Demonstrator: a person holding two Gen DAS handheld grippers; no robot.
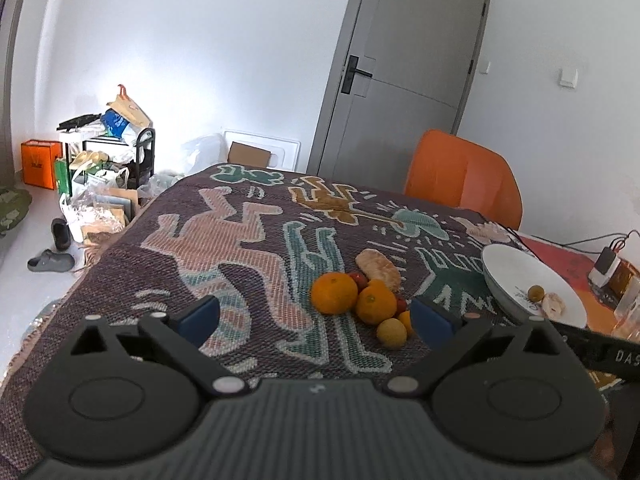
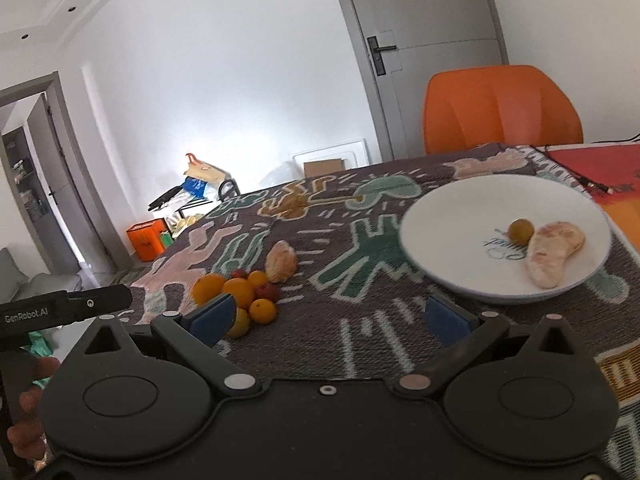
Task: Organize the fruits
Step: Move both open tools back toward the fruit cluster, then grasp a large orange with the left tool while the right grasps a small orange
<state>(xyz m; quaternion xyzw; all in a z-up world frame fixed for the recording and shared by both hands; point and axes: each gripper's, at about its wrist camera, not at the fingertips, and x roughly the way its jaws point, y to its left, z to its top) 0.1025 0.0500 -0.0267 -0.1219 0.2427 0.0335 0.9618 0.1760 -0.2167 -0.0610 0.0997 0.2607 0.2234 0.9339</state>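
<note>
A pile of fruit lies on the patterned cloth: two oranges point(image 1: 334, 293) point(image 1: 375, 303), small red fruits point(image 1: 359, 278), a small yellow fruit point(image 1: 391, 333) and a pale peeled segment point(image 1: 378, 268). The pile also shows in the right wrist view point(image 2: 239, 292). A white plate point(image 2: 460, 216) holds a small yellow fruit point(image 2: 521, 231) and a pale peeled segment point(image 2: 552, 252). My left gripper point(image 1: 316, 322) is open and empty, just short of the pile. My right gripper point(image 2: 328, 318) is open and empty, between the pile and the plate.
An orange chair point(image 2: 502, 110) stands behind the table by a grey door point(image 1: 412, 68). Cables and a small device point(image 1: 608, 262) lie at the table's right end. Bags, a rack point(image 1: 116, 152) and slippers clutter the floor to the left.
</note>
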